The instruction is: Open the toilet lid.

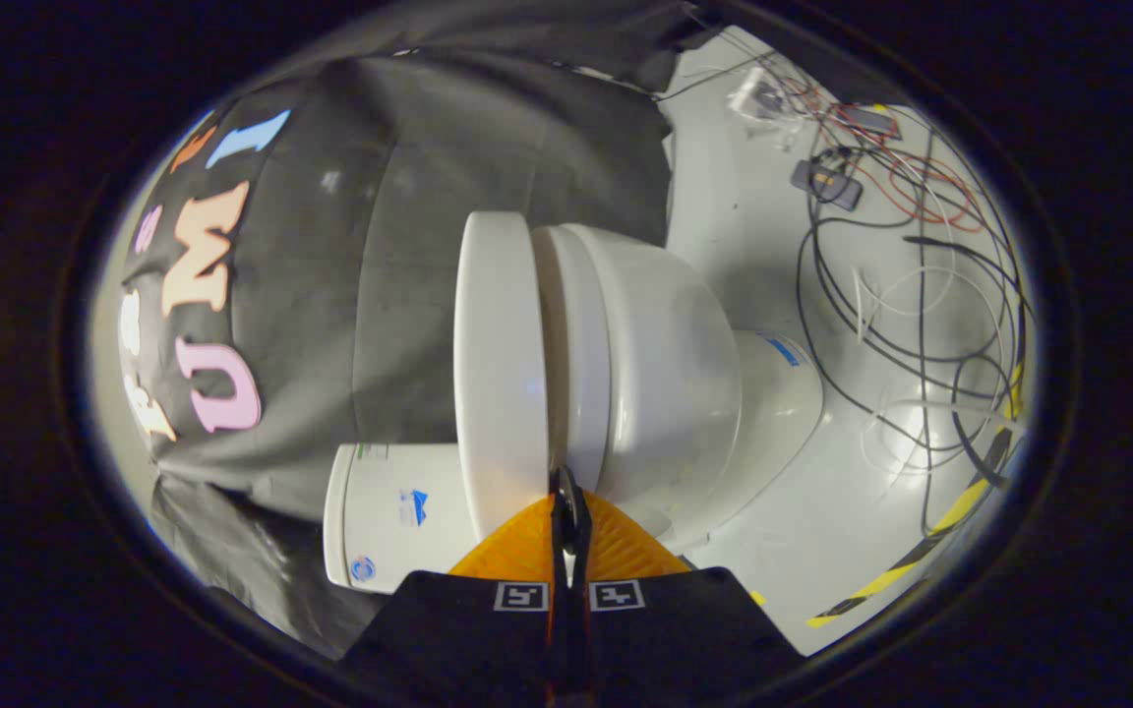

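Observation:
The view is rolled on its side, so the white toilet lies sideways just ahead of the fingers. Its lid (498, 364) rests against the seat (574, 344), with a thin dark seam between them. The bowl (670, 374) and its pedestal (778, 393) lie beyond the seat, and the tank (389, 516) sits beside the lid's hinge end. My gripper (566, 484) is shut, its two fingers pressed together with nothing between them. The tips touch the toilet right at the seam where lid and seat meet.
The black cloth wall (370, 246) hangs behind the lid and tank. A white floor (822, 511) spreads past the bowl, with a tangle of cables (911, 295) and small devices (827, 182) on it. A yellow-and-black tape stripe (921, 551) crosses the floor.

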Demonstrator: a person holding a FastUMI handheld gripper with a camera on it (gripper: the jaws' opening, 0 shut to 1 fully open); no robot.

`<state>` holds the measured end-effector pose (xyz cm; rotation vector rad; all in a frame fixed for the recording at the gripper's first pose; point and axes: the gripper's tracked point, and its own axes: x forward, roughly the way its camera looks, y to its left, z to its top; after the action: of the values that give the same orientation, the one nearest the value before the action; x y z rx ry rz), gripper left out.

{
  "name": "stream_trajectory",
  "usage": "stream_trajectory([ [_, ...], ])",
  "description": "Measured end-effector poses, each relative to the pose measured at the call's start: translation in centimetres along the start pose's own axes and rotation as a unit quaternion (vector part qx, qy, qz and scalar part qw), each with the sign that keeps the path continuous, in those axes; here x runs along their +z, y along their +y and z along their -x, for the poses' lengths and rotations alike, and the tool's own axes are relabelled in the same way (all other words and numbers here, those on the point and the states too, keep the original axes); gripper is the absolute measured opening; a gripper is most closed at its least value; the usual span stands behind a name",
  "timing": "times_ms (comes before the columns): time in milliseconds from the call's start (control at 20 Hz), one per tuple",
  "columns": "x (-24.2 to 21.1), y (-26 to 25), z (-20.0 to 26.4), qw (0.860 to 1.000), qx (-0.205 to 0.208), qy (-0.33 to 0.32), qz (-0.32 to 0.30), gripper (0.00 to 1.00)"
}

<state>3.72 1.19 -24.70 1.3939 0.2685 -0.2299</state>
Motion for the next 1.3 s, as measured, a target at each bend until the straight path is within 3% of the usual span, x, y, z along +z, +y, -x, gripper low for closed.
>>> stream_trajectory([
  [200,0.0,-0.5,0.1,0.995,-0.089,-0.026,0.043,0.01],
  [300,-0.3,0.0,0.6,0.991,-0.114,-0.046,0.051,0.01],
  [650,-0.8,4.9,2.4,0.988,-0.109,-0.066,0.088,0.01],
  [850,-1.4,8.9,3.3,0.989,-0.087,-0.083,0.089,0.01],
  [1300,-3.4,14.6,4.3,0.980,-0.087,-0.105,0.141,0.01],
])
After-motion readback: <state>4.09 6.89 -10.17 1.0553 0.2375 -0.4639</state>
